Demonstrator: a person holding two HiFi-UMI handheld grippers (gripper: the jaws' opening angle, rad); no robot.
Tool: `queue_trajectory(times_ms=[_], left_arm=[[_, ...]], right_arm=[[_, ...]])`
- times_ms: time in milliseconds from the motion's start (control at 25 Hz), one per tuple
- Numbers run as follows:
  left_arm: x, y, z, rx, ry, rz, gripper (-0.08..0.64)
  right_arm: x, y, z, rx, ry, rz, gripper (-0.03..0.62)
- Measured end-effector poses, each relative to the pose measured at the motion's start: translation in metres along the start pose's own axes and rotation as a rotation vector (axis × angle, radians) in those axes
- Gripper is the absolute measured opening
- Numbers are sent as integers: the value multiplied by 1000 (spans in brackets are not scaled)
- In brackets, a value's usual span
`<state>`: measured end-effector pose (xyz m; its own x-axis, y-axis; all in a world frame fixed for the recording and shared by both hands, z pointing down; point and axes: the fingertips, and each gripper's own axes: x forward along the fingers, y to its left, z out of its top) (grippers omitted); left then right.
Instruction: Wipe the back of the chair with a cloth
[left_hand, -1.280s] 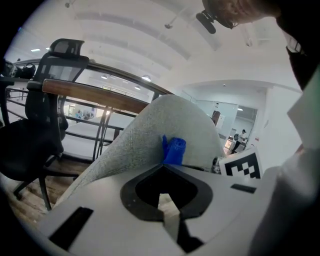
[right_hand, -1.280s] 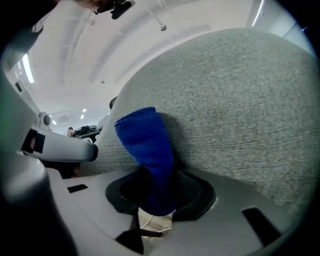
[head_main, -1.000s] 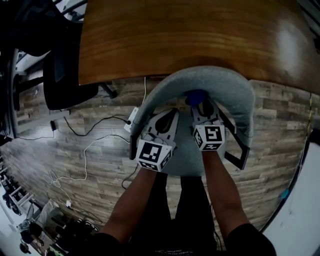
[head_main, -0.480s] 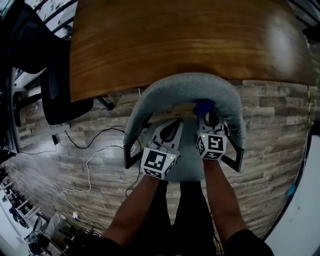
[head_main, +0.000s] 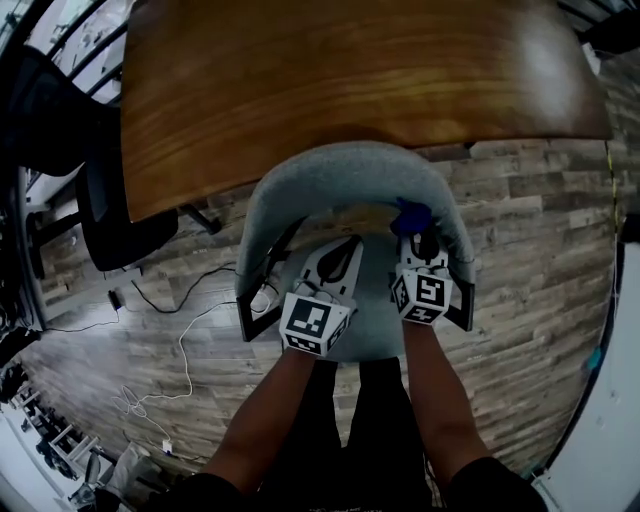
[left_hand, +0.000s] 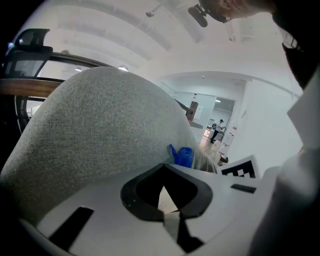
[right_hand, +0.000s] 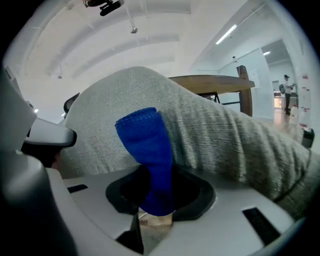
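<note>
We hold a gripper in each hand above the seat of a grey upholstered chair (head_main: 372, 318). Our right gripper (head_main: 418, 238) pinches a blue cloth (right_hand: 147, 155) between its fingers. The cloth stands up from the fingertips and lies against the inner face of the curved chair back (head_main: 350, 170), just ahead of them and near the back's right end. Our left gripper (head_main: 338, 258) sits just beside the right one, its fingers pressed together with nothing between them. Their tips point at the grey fabric, though we cannot tell whether they touch it. From the left fingers the cloth shows as a small blue tuft ahead and to the right. Beyond both sets of fingertips, past the chair back, lies a wooden table (head_main: 350, 70). A white cable (head_main: 185, 335) trails over the plank floor (head_main: 540, 220), well left of the left fingers.
</note>
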<state>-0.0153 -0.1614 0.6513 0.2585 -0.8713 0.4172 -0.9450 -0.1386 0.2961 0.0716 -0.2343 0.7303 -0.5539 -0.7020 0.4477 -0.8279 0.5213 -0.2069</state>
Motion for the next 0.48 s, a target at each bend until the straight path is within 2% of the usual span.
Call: queue_trajectory(times_ms=[480], left_arm=[[-2, -26, -5, 20, 25, -49, -2]], right_arm=[[-47, -47, -22, 139, 0, -198, 120]])
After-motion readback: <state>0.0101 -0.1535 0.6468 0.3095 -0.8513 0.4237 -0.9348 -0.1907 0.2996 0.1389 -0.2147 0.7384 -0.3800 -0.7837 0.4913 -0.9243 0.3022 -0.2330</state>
